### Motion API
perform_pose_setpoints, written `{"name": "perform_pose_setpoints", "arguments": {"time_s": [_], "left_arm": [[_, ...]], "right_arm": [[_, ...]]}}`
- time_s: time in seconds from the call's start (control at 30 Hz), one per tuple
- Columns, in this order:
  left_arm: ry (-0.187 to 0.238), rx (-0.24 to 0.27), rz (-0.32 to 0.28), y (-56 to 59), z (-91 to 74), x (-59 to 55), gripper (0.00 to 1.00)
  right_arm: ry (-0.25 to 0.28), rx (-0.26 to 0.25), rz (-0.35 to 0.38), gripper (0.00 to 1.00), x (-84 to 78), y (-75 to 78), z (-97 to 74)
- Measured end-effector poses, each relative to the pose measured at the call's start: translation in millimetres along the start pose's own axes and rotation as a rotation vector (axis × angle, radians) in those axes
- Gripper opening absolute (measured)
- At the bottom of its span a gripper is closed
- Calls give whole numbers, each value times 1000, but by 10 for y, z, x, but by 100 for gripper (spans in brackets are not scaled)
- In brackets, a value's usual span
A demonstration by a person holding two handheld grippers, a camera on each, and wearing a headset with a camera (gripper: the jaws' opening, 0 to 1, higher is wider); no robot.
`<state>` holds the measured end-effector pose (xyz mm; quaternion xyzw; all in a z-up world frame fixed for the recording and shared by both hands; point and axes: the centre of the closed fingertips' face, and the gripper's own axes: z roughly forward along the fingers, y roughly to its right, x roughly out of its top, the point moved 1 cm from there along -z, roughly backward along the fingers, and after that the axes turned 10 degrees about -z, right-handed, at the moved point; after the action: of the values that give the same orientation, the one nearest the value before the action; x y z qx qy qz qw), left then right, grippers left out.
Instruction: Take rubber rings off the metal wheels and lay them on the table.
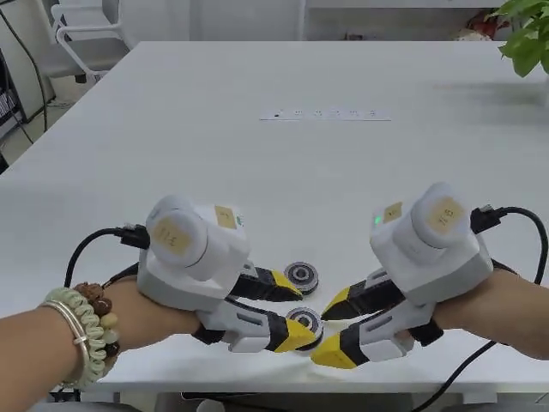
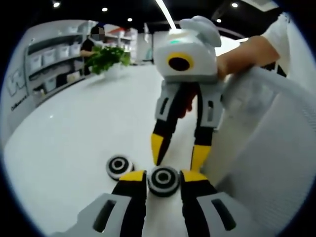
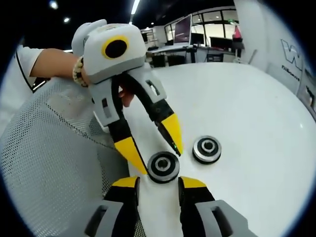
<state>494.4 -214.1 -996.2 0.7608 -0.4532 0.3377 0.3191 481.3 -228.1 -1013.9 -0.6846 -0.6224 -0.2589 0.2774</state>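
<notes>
With jaws released, my left gripper point(image 2: 164, 176) straddles the near black-ringed metal wheel point(image 2: 164, 181) on the white table point(image 1: 283, 172), my right gripper point(image 3: 159, 183) gapes just before it, and a second wheel point(image 1: 301, 275) lies just beside.

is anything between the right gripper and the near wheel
Nothing visible. The near wheel lies on the table just ahead of the right gripper, whose jaws are open toward it. The left gripper straddles that wheel from the opposite side, and the other wheel sits off to one side.
</notes>
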Motion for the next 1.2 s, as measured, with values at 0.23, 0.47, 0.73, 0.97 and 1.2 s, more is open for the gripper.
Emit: {"name": "perform_pose_setpoints", "arguments": {"time_s": [0.23,0.47,0.73,0.97,1.2], "left_arm": [[-10,0,1,7,31,-39,19],[-4,9,32,-5,21,-39,15],[17,6,15,-24,20,-28,15],[40,3,-5,-61,46,-28,14],[50,8,-12,-69,39,-30,14]], "right_arm": [[-7,-7,5,25,-23,10,12],[0,-14,9,21,-16,26,13],[1,-30,14,16,-16,63,6],[-25,-44,-47,10,-51,79,7],[-37,-58,-70,4,-71,110,4]]}}
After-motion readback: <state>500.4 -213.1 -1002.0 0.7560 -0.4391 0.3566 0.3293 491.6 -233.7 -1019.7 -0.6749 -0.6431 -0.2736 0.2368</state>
